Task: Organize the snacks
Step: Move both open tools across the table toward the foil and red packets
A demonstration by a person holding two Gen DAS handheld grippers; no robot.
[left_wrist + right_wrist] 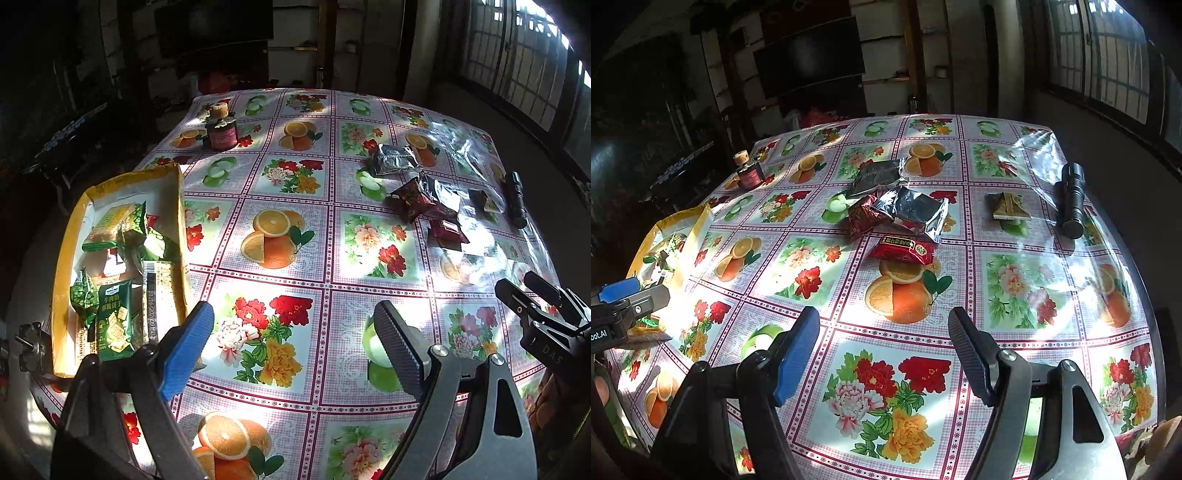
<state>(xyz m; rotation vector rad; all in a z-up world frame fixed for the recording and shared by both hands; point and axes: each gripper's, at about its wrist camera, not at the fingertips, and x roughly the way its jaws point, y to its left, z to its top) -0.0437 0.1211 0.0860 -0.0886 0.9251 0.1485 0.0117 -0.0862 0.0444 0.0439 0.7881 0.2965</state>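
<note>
The red snack pack (905,251) lies flat on the table (1015,236), straight ahead of the right gripper (882,354), long side across, while the left gripper (295,347) is nearer the yellow box (66,240); both grippers are wide open and empty.

A table (997,280) covered in a glossy plastic cloth printed with squares of oranges, green apples and flowers carries everything. Well ahead of the right tongs (882,354) lies a red foil snack packet (903,250), and just beyond it two crinkled silver foil packets (916,212) overlap a dark red one (862,218). Farther right lie a small brown-and-gold packet (1008,206) and a black cylindrical flashlight (1071,199). Left of the left tongs (295,347) sits a shallow yellow cardboard box (181,206) with green snack packets inside. Far ahead stands a dark cork-stoppered bottle with a pink label (221,127).
</note>
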